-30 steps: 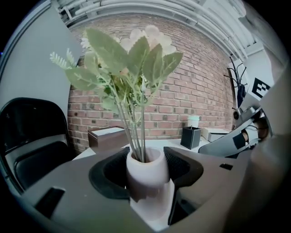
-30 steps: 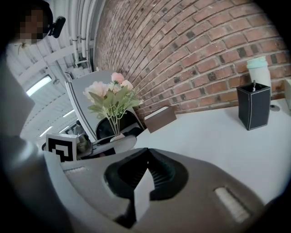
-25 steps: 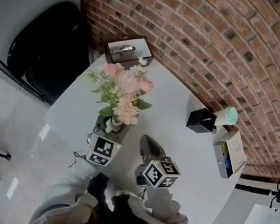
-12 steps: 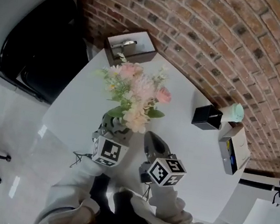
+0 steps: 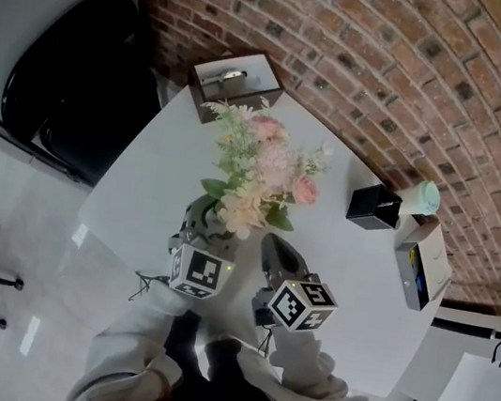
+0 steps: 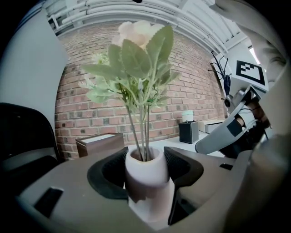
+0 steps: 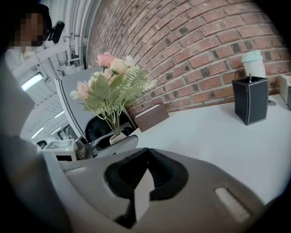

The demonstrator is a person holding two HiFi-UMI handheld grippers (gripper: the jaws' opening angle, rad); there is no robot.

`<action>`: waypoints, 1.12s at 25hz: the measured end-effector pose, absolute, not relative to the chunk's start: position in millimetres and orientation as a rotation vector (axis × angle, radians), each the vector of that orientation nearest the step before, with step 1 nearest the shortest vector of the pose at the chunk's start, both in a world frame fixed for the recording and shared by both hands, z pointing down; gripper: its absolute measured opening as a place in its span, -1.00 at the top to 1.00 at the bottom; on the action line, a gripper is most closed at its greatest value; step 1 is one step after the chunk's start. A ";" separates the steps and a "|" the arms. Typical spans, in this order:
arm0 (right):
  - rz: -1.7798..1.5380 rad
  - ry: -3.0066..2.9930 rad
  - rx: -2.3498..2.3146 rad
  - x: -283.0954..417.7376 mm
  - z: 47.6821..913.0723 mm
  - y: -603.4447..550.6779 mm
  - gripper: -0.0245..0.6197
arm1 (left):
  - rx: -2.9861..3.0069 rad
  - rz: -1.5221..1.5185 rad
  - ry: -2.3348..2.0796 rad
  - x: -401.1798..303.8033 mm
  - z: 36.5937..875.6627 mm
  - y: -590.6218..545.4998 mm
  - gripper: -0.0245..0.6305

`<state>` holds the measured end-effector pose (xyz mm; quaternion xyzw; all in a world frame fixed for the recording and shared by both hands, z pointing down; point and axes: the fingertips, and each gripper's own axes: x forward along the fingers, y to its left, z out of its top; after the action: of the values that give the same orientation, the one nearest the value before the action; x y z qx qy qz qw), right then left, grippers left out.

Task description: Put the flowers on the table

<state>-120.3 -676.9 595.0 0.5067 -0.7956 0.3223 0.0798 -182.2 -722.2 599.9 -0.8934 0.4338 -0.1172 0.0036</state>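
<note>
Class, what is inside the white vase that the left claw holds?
Thin green flower stems rise from the vase mouth; its wall hides whatever lies deeper inside.

Bright, even ceiling light; fisheye warp, dark edges.

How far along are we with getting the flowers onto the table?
Done: the left gripper has its fingers closed on the white vase of flowers. In hand: the vase is at the near edge of the table; whether its base touches is hidden. Left: set it down and release. The right gripper is shut and empty.
</note>
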 end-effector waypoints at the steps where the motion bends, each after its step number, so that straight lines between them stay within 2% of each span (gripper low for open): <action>1: 0.968 -2.382 1.513 -119.7 595.3 -676.1 0.92 | -2.800 -0.366 1.356 -181.1 599.2 -721.9 0.21; 9: 0.980 -2.411 1.515 -109.5 585.4 -665.5 0.92 | -2.743 -0.309 1.483 -190.6 587.5 -716.9 0.20; 16: 0.964 -2.450 1.522 -95.3 566.1 -641.9 0.92 | -2.654 -0.262 1.569 -202.5 545.1 -694.6 0.20; 28: 0.915 -2.583 1.494 -67.2 507.5 -561.1 0.92 | -2.803 -0.274 1.514 -154.9 500.1 -590.6 0.20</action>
<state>-67.2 -561.1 507.5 0.4785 -0.8277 0.2931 0.0103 -154.9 -590.6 500.1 -0.8763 0.4732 -0.0858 -0.0281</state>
